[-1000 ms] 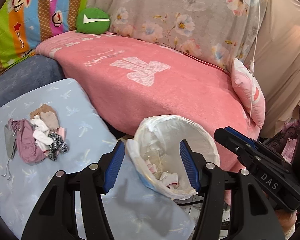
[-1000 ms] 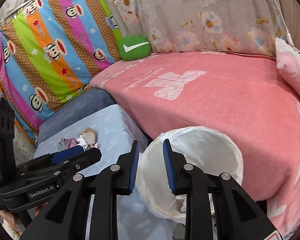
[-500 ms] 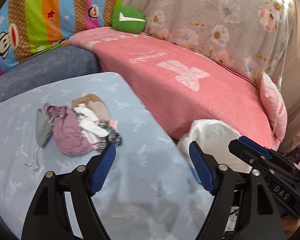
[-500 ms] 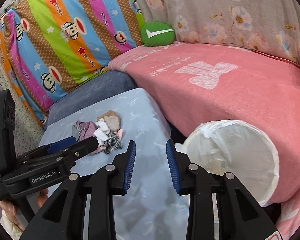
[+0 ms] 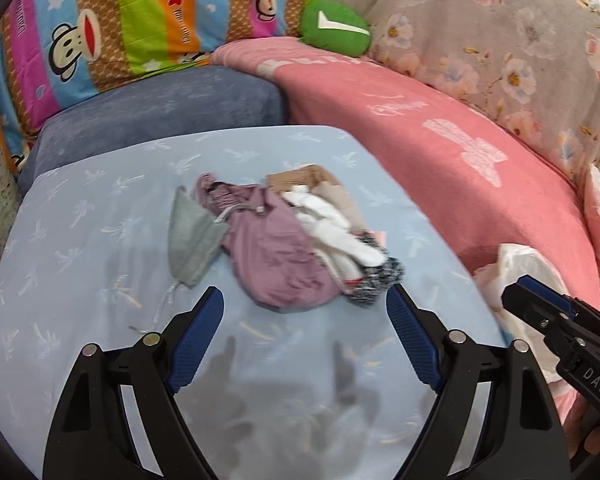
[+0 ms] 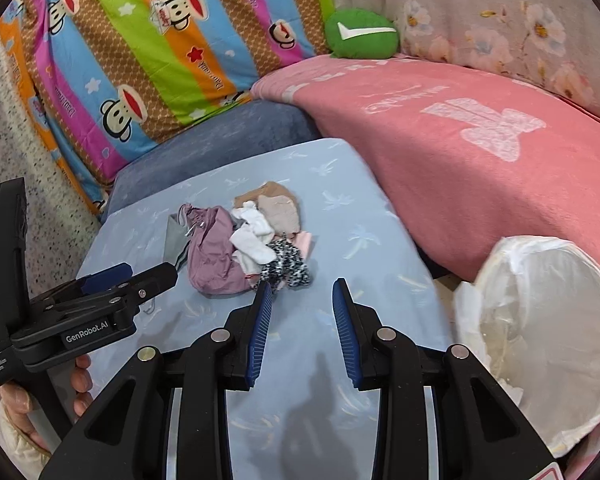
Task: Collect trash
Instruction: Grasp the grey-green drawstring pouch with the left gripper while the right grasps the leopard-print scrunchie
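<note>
- The pale blue table (image 5: 80, 240) has bare cloth all along its near edge and left side; its far edge meets a grey-blue cushion (image 5: 160, 108), its right edge the pink blanket (image 5: 440, 152).
- The trash, a heap of small cloth scraps (image 5: 292, 240), lies near the middle of the table: a mauve pouch (image 6: 212, 252), a grey piece (image 5: 192, 236), white bits, beige ones, a black-and-white speckled one (image 6: 288, 268).
- A white-lined bin (image 6: 540, 320) stands off the table's right edge, against the blanket.
- Readable writing: "GenRobot.AI" on the left gripper's side, "DAS" on the right one's.
- The left gripper (image 5: 304, 312) hangs just short of the heap with fingers spread wide, holding nothing.
- The right gripper (image 6: 300, 308) sits over bare cloth by the speckled scrap, fingers parted more narrowly, empty.
- A green round pillow (image 6: 360, 34) rests at the blanket's far corner.
</note>
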A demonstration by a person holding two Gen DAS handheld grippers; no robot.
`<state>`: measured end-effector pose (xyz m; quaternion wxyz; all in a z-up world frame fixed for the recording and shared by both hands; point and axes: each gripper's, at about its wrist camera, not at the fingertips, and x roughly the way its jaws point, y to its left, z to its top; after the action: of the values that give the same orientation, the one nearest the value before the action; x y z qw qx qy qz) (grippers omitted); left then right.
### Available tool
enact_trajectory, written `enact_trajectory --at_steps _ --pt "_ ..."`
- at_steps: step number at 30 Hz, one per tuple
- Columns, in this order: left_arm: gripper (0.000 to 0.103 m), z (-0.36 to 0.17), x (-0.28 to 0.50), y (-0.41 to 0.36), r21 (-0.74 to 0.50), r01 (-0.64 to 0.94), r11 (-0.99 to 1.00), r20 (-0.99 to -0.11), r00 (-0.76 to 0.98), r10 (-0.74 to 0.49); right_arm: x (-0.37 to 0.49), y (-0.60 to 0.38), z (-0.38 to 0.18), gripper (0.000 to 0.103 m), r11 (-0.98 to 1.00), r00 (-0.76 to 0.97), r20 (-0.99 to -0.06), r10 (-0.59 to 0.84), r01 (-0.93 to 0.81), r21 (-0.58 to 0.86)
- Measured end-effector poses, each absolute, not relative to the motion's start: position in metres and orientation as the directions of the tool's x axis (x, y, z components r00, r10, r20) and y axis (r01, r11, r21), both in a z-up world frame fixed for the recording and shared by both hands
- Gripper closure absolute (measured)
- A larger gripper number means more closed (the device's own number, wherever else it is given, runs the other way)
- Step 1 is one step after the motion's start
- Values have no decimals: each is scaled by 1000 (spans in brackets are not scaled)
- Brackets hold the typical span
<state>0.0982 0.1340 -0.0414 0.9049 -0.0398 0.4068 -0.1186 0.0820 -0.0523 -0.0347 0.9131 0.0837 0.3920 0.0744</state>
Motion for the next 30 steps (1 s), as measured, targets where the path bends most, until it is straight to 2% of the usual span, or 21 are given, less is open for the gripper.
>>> enact_trajectory --at_steps 6,9,17,20,26,30 --pt "23 -62 121 163 -138 129 982 -756 627 -188 112 -29 -53 71 975 656 -725 212 -87 207" --pt "23 -72 132 173 -129 111 985 -770 615 -170 126 -22 -62 64 974 646 -732 215 -86 210" --pt "26 -94 159 193 -130 68 989 -796 588 -145 154 -12 -84 63 974 619 -756 212 -69 217" --pt "31 -101 165 195 -133 65 989 -803 577 -146 161 -11 -91 63 974 611 -764 210 -62 218" --pt "47 -112 173 196 -131 57 990 -814 564 -140 171 -3 -104 63 976 594 -778 204 -59 211" --pt "68 -110 174 199 -147 63 987 -811 564 -157 174 -1 -112 63 975 588 -782 206 -56 215"
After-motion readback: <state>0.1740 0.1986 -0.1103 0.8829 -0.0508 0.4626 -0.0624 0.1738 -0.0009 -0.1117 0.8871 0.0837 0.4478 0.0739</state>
